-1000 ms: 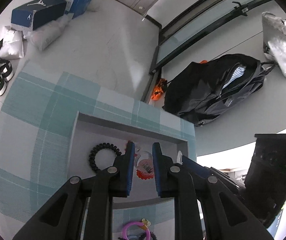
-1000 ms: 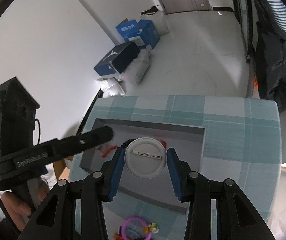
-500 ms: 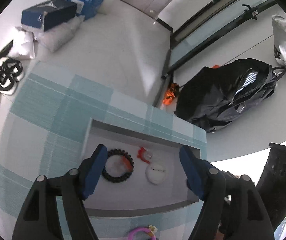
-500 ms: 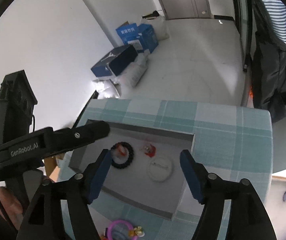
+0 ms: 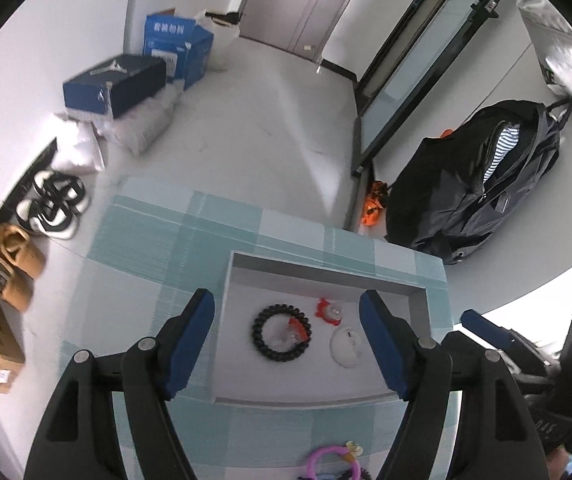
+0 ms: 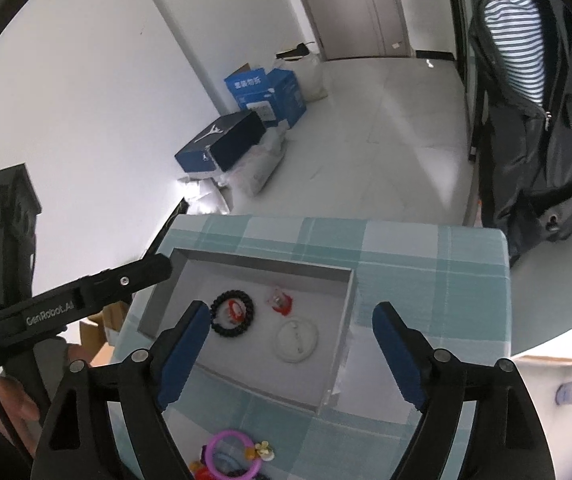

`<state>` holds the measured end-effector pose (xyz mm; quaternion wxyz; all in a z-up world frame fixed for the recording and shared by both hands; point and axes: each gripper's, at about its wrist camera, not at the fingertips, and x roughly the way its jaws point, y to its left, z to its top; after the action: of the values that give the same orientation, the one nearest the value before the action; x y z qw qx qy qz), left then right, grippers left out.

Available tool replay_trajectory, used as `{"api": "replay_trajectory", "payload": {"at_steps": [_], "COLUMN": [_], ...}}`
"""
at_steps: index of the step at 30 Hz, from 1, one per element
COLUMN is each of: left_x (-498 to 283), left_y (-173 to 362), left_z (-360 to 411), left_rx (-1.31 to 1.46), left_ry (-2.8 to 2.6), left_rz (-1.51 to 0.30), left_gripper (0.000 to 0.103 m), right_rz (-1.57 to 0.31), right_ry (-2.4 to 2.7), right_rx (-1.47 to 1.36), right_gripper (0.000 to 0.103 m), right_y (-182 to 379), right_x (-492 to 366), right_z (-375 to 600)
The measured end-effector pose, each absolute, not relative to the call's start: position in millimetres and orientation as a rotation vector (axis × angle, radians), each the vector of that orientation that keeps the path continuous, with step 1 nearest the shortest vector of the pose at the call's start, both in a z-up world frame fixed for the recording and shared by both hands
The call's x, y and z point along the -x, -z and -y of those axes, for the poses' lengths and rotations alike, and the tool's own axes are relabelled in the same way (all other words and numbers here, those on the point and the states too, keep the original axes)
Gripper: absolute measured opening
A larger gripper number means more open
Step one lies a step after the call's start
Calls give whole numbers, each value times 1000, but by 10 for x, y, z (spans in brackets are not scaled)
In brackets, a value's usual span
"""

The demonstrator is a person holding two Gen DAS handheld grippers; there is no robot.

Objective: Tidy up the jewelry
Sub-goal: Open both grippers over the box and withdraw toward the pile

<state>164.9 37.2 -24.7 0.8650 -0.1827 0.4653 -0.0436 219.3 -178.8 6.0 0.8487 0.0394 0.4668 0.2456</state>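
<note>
Right now both grippers hang over the grey tray (image 6: 349,300) on the checked teal cloth (image 6: 425,280); nothing held. Left gripper (image 5: 287,312) stands apart, empty; right gripper (image 6: 291,322) also wide apart, jaws just been opening, nothing between the pads, white round badge (image 6: 296,339) lying free on the tray floor w/ pin side up.

Already in tray: black coil hair tie (image 6: 232,318) w/ a small red-and-clear piece inside its ring, a red clip-like bit (image 6: 280,300), the badge; all near each other, not touching as far as I can tell.

Still outside: pink ring (image 6: 232,454) plus small yellow-ish charm (image 6: 264,450) at the near cloth edge, partly hidden by gripper bodies.

Risks, imo:
- leftovers sit close under both tools; going for them, a low finger could catch the tray's near wall and shove tray + contents;
- pink ring bundle looks tangled w/ other bits; pinching one may drag the rest, drop them off the table edge;
- both grippers aim at same spot; could collide;
- tray items small and light; a careless drop could scatter them.
</note>
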Motion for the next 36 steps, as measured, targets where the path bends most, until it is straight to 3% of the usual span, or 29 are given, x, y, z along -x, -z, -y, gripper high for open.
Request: {"api": "replay_trajectory", "payload": {"at_steps": [15,18,36], "left_x": [-1093,-955,-334], "left_y": [156,192,587], "left_z": [-245,-234,-70], "left_rx": [275,283,227], "left_ry": [19,8,81], "left_rz": [-932,-938,-1028], "left_gripper": [74,84,85], "right_rz": [-910,-897,-1002], "right_ry": [-526,-523,-514], "right_rx": [-100,-105,-69], "right_gripper": [100,102,103], "right_y": [-286,-307,62], "right_x": [-1727,-1584,-912], "right_z": [1950,2029,2019]}}
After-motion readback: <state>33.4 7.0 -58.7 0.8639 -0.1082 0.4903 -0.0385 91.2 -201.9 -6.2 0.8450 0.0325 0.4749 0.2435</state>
